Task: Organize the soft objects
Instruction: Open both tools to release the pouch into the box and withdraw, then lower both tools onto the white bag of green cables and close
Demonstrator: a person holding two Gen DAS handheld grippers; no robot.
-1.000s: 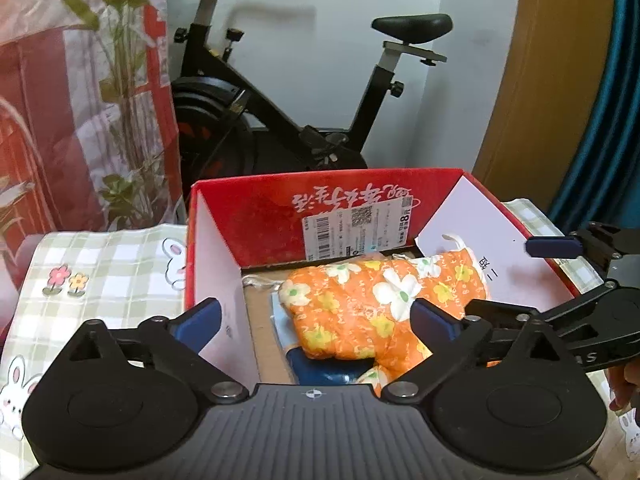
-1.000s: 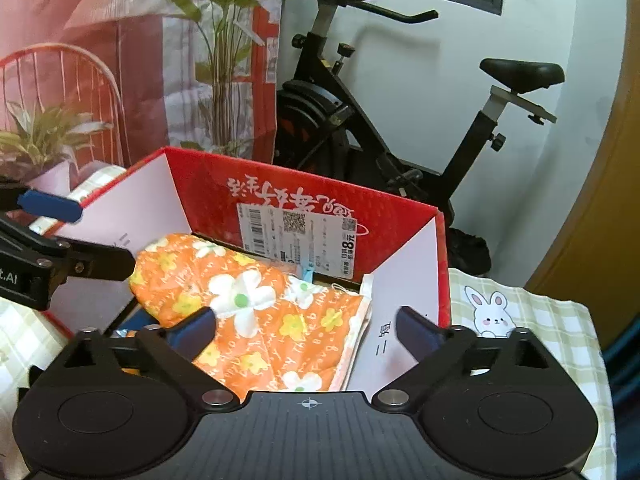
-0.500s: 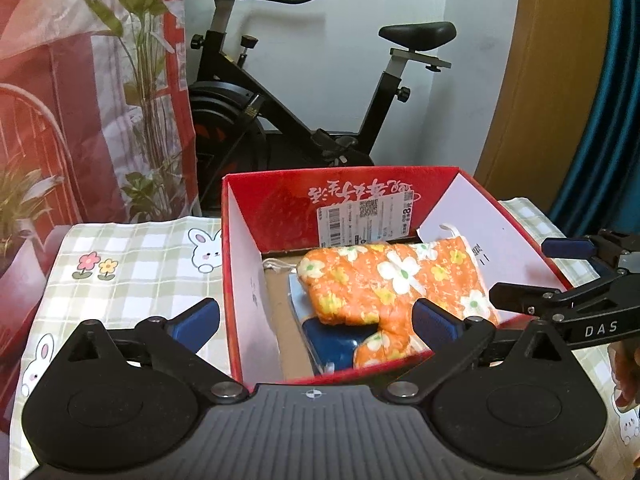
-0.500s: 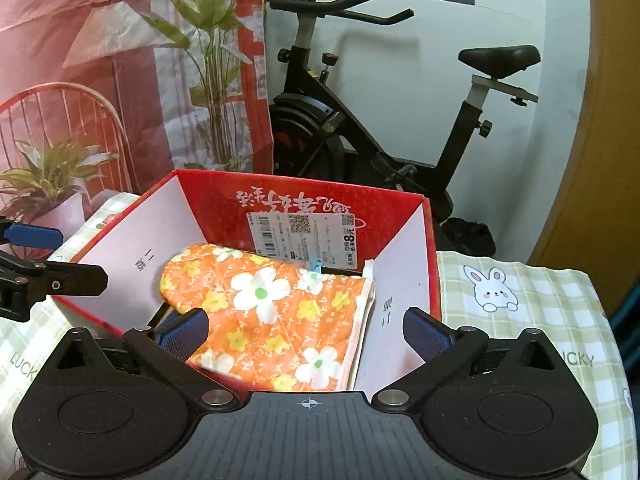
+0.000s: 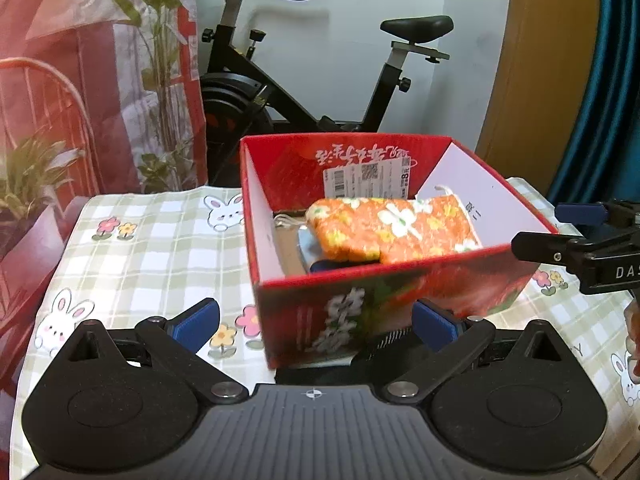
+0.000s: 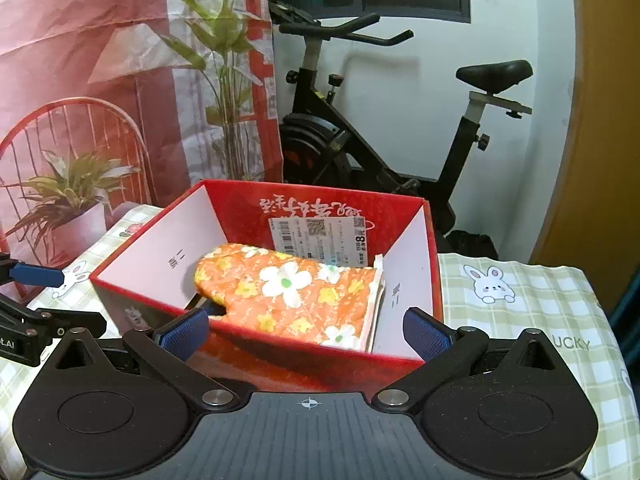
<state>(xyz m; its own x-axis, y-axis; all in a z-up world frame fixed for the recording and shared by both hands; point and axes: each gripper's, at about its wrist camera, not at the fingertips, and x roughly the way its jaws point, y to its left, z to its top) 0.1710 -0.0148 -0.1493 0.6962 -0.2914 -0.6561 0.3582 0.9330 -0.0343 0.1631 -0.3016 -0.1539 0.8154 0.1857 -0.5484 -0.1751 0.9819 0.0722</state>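
The left gripper [image 5: 314, 322] is hovering low in front of the red box [image 5: 360, 312], its blue fingers [image 5: 196, 318] spread wide and pinching nothing. The box's near wall is sitting just ahead of them, its left corner falling between the two fingers. The right gripper [image 6: 306, 330] is hanging at the box's other near corner with its own fingers [image 6: 426, 334] likewise spread and empty, the near rim of the box [image 6: 280, 344] crossing between them.

Inside the box, the orange flowered mitt [image 6: 296, 292] is lying flat on top of something dark blue [image 5: 324, 266] that is mostly hidden, so I cannot tell what it is. The mitt's long axis is running across the box from side wall to side wall; its wide cuff end is resting against the white wall on the right gripper's side, and its rounded end is pointing toward the left gripper's side. From either pair of fingers the mitt is lying ahead and beyond the near rim, so any reach for it would have to go up and over that wall. The right gripper looks the nearer of the two to it.

The box is standing on a checked tabletop [image 5: 152, 248] printed with rabbits. No other soft thing is showing loose on the cloth, so the sorting seems close to done.
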